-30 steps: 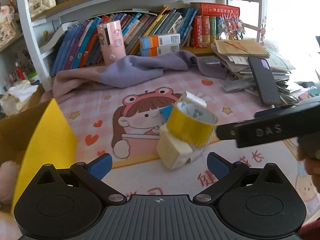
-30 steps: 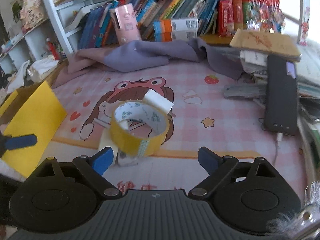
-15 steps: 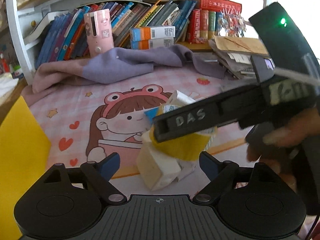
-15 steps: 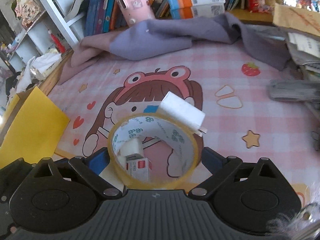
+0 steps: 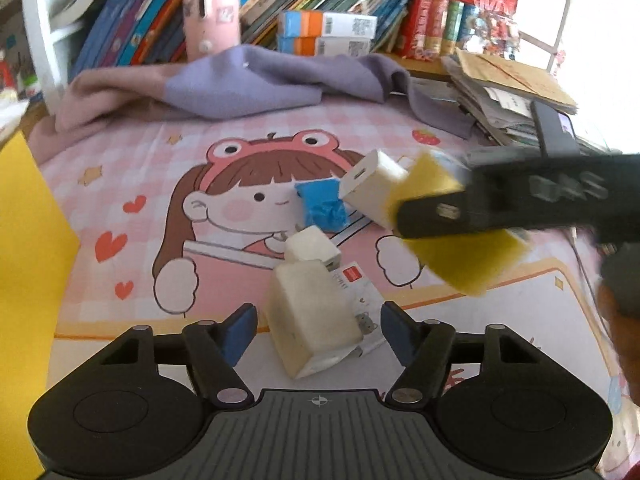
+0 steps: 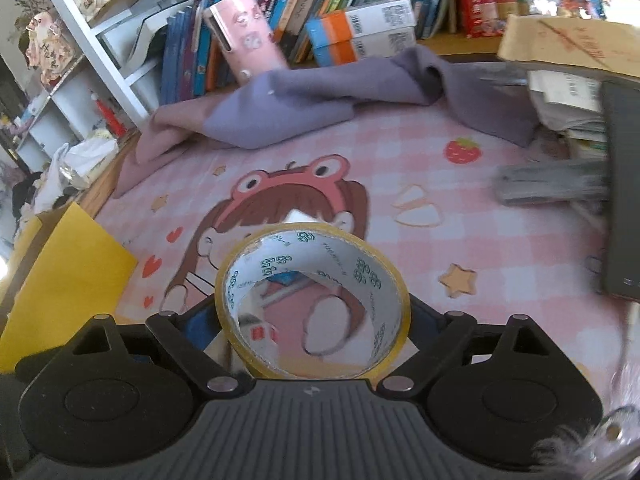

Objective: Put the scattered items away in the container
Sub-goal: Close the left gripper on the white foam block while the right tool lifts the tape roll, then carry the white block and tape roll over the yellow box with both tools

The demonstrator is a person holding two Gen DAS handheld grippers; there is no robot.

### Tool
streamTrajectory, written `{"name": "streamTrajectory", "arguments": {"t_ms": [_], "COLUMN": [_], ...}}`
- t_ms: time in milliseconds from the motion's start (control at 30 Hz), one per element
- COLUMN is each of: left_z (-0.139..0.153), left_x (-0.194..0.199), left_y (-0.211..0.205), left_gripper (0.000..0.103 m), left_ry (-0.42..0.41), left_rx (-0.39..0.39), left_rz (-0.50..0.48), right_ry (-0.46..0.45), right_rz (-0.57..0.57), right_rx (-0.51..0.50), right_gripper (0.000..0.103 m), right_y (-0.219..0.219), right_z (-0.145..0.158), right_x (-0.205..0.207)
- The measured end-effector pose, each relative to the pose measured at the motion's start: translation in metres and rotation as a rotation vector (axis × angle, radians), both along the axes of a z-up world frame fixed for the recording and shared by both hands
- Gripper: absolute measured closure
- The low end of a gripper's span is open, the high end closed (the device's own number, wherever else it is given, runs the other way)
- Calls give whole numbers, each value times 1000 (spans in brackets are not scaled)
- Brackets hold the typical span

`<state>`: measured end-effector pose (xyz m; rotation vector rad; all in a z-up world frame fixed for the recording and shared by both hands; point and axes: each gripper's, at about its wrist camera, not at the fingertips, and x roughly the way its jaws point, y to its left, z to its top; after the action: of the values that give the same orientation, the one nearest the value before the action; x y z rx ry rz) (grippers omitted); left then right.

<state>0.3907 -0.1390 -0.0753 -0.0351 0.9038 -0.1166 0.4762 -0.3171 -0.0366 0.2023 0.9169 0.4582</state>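
Closing in, the left gripper (image 5: pixel 316 326) has its fingers either side of a cream charger block (image 5: pixel 310 312) on the worktop — not yet touching. The right gripper (image 6: pixel 312 320) clamps the tape roll (image 6: pixel 312 304) — raised above the mat.

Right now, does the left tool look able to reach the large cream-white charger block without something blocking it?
Probably yes. The large cream-white charger block already sits between the closing blue fingers of the left tool, and nothing lies over it. The yellow tape roll in the right tool stands apart from it.
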Motion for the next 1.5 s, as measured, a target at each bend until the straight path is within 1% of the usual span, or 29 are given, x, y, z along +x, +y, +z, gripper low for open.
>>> {"name": "streamTrajectory", "arguments": {"t_ms": [67, 133, 167, 200, 300, 367, 467, 633, 733, 800, 867, 933, 1067, 1200, 1267, 1400, 1500], "left_z": [-2, -2, -2, -1, 1, 3, 10, 31, 44, 48, 51, 53, 63, 69, 71, 78, 84], "left_x": [1, 1, 1, 0, -3, -9, -18, -41, -58, -67, -76, -84, -103, -118, -126, -138, -148], "left_y": [6, 13, 16, 17, 19, 19, 21, 28, 37, 45, 52, 55, 60, 69, 72, 78, 82], "left_gripper": [48, 58, 64, 70, 76, 77, 77, 77, 77, 78, 78, 78, 78, 78, 78, 78, 78], "left_ry": [14, 21, 27, 29, 30, 36, 34, 18, 9, 22, 38, 42, 21, 22, 15, -21, -54], "left_rx": [-23, -64, -84, -88, -78, -66, -73, -94, -137, -193, -228, -236, -242, -296, -311, -300, -268], "left_rz": [24, 46, 56, 70, 81, 85, 80, 78, 84, 101, 115, 117, 98, 104, 99, 66, 21], "right_ry": [-3, -6, -6, -8, -23, -39, -56, -62, -74, -81, -82, -86, -109, -138, -158, -201, -208], "right_rz": [-5, -6, -5, -2, 18, 33, 48, 60, 70, 79, 88, 95, 96, 89, 78, 42, 13], "right_rx": [-14, -28, -35, -42, -74, -87, -99, -97, -98, -100, -104, -110, -135, -155, -158, -163, -167], "right_gripper": [12, 12, 12, 12, 12, 12, 12, 12, 12, 12, 12, 12, 12, 12, 12, 12, 12], "right_y": [-5, -8, -9, -9, -6, -5, -3, -1, 0, 1, 2, 3, 6, 11, 12, 18, 25], "right_z": [1, 1, 1, 1, 2, 3, 5, 9, 15, 20, 24, 29, 40, 51, 56, 68, 71], "right_x": [-6, -13, -16, -20, -32, -41, -54, -68, -80, -88, -95, -102, -118, -139, -149, -170, -184]}}
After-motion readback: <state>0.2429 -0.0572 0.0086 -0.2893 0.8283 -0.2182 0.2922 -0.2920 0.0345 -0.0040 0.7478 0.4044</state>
